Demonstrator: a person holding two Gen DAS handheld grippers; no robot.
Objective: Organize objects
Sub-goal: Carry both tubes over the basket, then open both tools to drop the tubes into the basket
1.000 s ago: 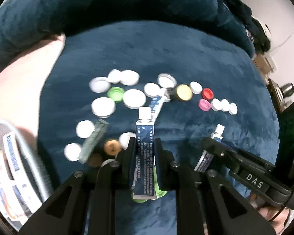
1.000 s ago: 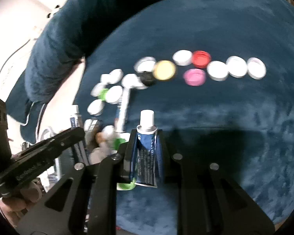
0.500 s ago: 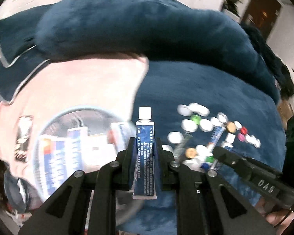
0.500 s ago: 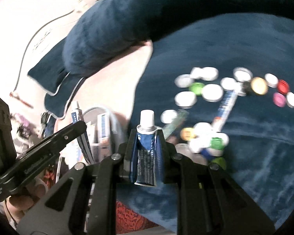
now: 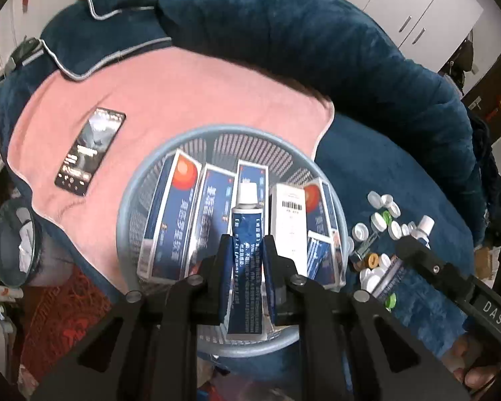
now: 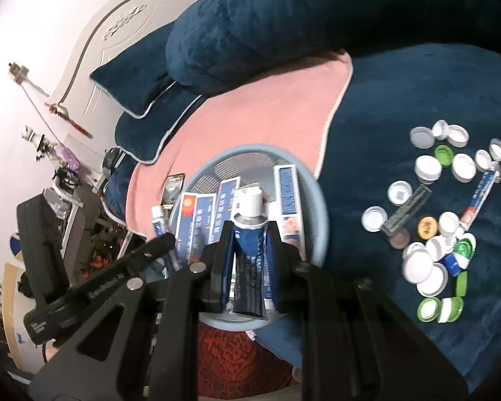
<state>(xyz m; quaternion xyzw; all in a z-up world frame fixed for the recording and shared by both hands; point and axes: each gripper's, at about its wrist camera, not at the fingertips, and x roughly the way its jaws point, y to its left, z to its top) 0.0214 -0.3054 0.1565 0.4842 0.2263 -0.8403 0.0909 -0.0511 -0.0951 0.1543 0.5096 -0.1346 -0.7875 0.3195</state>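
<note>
Two tubes, one per gripper: left gripper (image 5: 247,254) fingers pinch tube (image 5: 247,230); right gripper (image 6: 250,254) fingers pinch second tube (image 6: 250,250). Beyond fingertips: one round slatted plastic basket (image 5: 197,133), about six cartons (image 5: 173,220).

Basket (image 5: 130,200): mouth open upward; floor crowded with upright blue and white boxes (image 5: 170,220), little bare mesh between them
Pink towel (image 5: 190,93): bare stretch behind the basket; a phone (image 5: 90,150) lies on its left part
Blue cushion (image 5: 300,26): high bolster closing off the far side
Blue cover, right of the basket (image 6: 384,100): bare strip beside the rim, then scattered caps (image 6: 427,167), a loose tube (image 6: 481,193) and a dark bar (image 6: 405,210)
Approach from the right: other gripper's black arm (image 5: 451,277) crosses there
</note>
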